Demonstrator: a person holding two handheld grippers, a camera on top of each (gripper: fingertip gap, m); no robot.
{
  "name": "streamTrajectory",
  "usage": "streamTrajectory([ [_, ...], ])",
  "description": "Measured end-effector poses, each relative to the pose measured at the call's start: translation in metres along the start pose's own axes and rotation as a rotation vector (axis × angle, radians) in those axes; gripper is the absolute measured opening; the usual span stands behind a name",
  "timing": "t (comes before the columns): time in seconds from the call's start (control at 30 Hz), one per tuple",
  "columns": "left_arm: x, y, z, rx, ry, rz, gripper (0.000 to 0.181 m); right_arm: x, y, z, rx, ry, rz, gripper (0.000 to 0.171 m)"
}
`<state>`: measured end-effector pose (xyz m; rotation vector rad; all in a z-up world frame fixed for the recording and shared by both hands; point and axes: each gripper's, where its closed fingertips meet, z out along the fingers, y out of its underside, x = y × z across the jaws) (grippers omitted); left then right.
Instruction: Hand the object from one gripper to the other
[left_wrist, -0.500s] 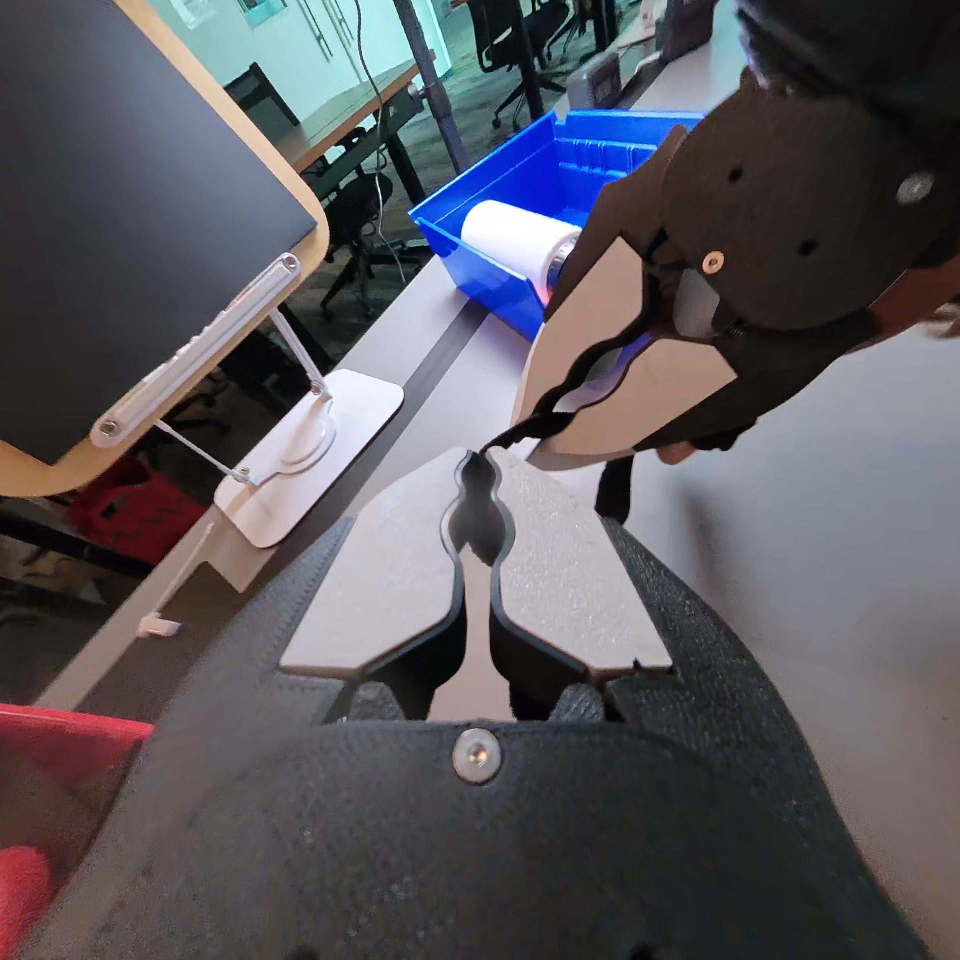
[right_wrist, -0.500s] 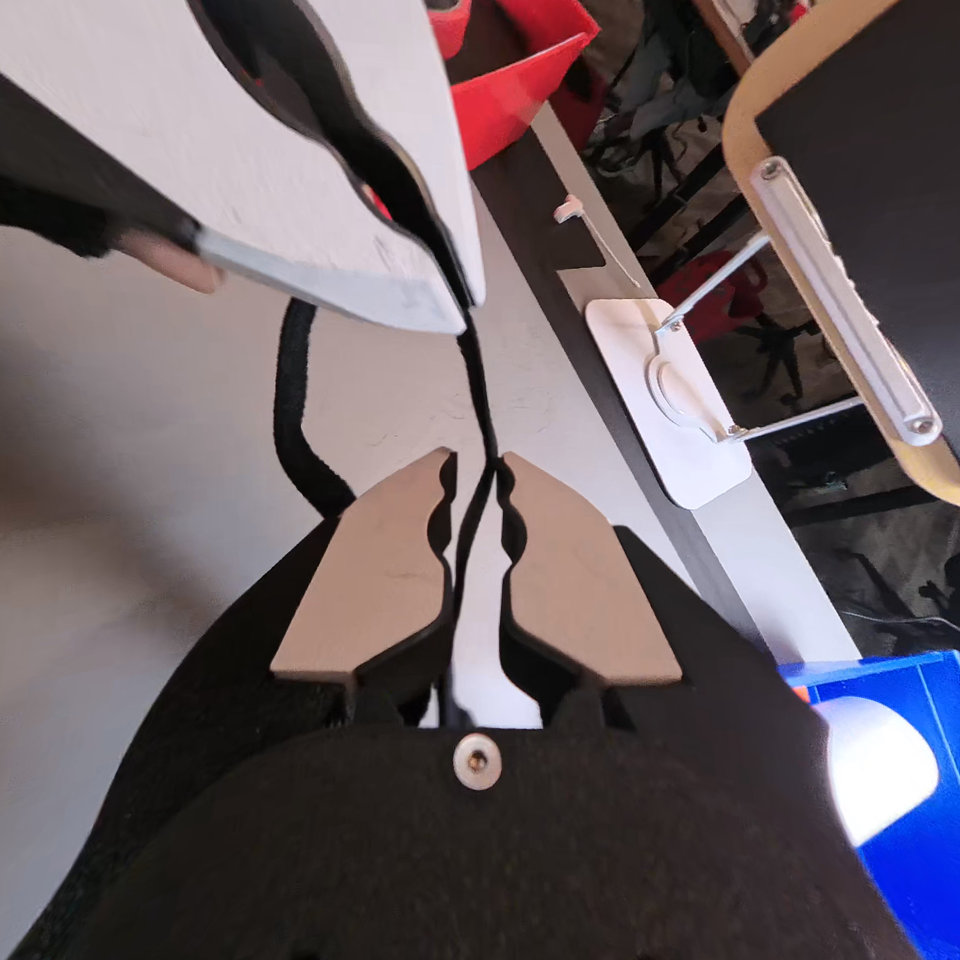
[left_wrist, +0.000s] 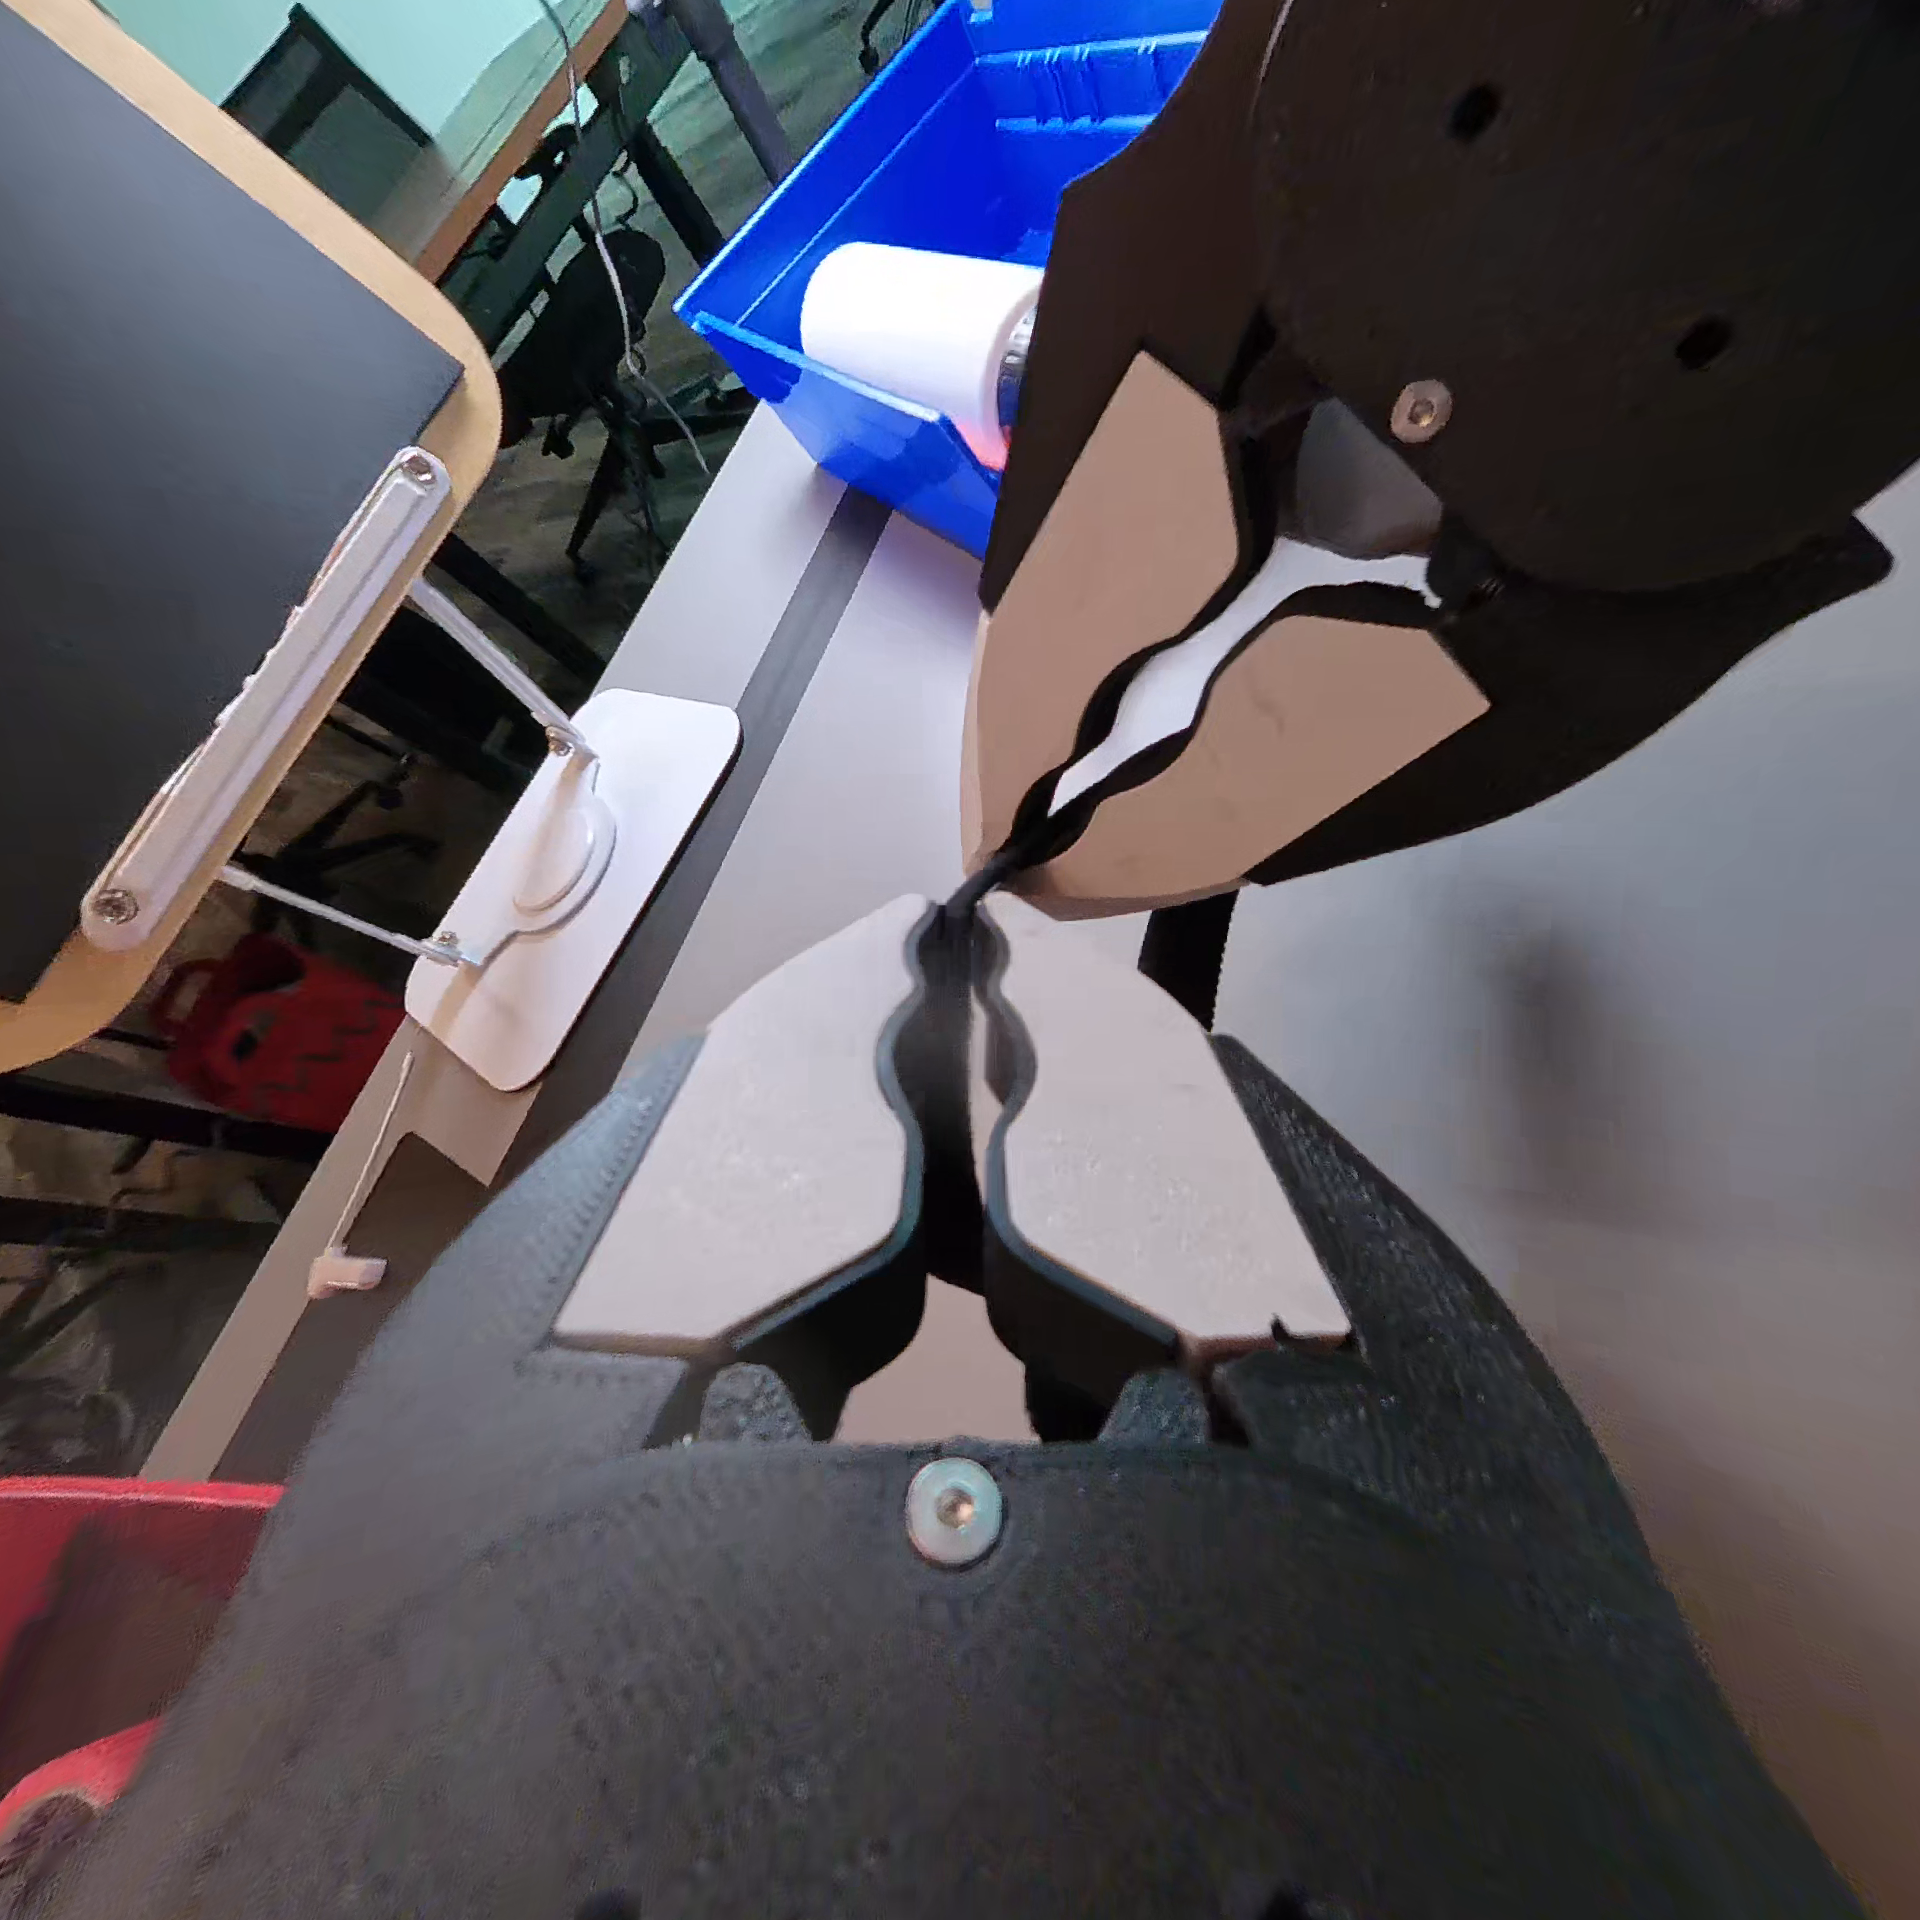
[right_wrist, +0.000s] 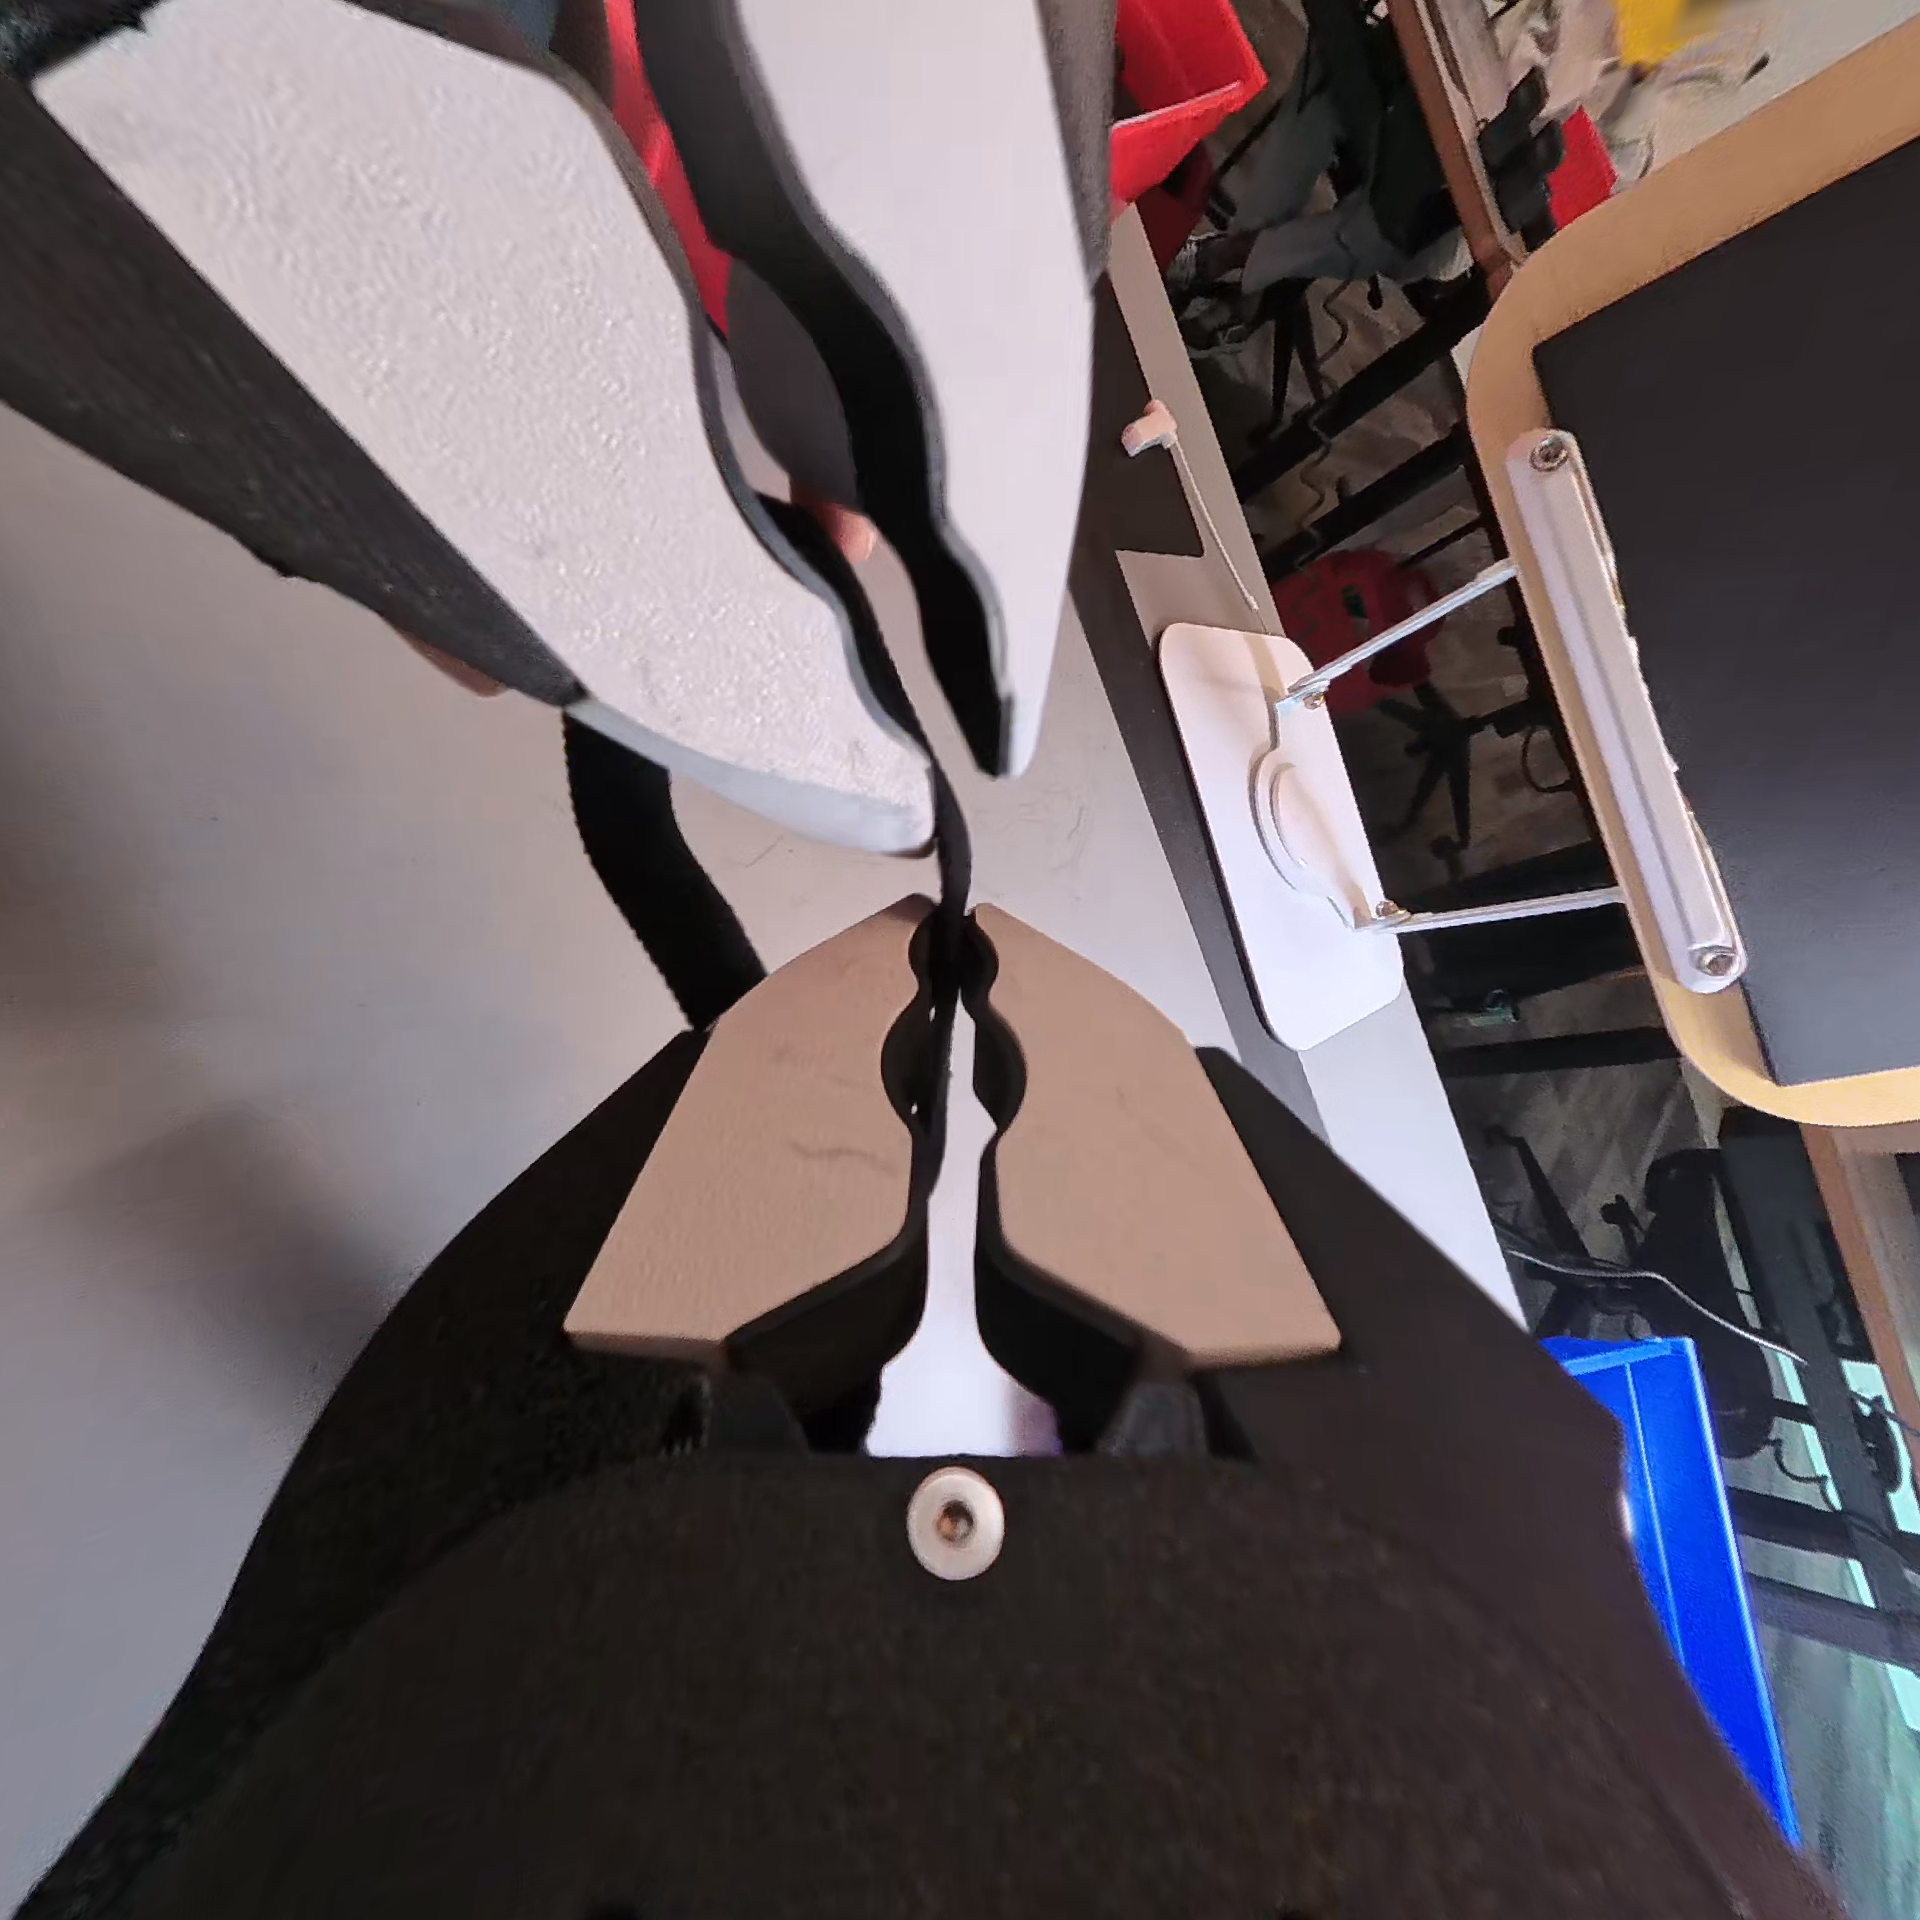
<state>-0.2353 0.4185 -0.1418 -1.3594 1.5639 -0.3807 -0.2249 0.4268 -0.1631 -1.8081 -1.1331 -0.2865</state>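
Both the left gripper (left_wrist: 961, 920) and right gripper (right_wrist: 951, 914) clench one black strap (right_wrist: 951, 831), its length largely hidden, while at one o'clock a blue bin (left_wrist: 894, 197) holds a white roll (left_wrist: 909, 327).

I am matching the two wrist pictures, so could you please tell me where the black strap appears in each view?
Left wrist view: the black strap sits at centre, running from this gripper's jaws up into the other gripper's jaws.
Right wrist view: the strap sits at centre, running from this gripper's jaws up into the other's, with a loop hanging at left.
Shared landmark: the white stand base on the table edge.
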Motion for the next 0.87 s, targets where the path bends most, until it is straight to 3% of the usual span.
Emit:
streamTrajectory([
  [0.27,-0.008,-0.004,-0.007,0.049,0.003,-0.038,0.003,0.017,0.001,-0.007,0.051,0.026,0.064,0.008],
  [0.43,-0.004,0.010,-0.004,-0.015,0.092,-0.115,0.007,0.014,0.010,-0.003,0.005,0.000,0.045,0.001],
  [0.7,0.005,0.021,0.006,-0.120,0.027,0.092,0.007,-0.014,-0.001,0.000,-0.012,-0.082,-0.024,0.001],
  [0.87,0.000,0.013,0.000,-0.084,0.021,0.057,0.002,0.004,-0.008,-0.010,0.068,-0.053,0.051,0.008],
])
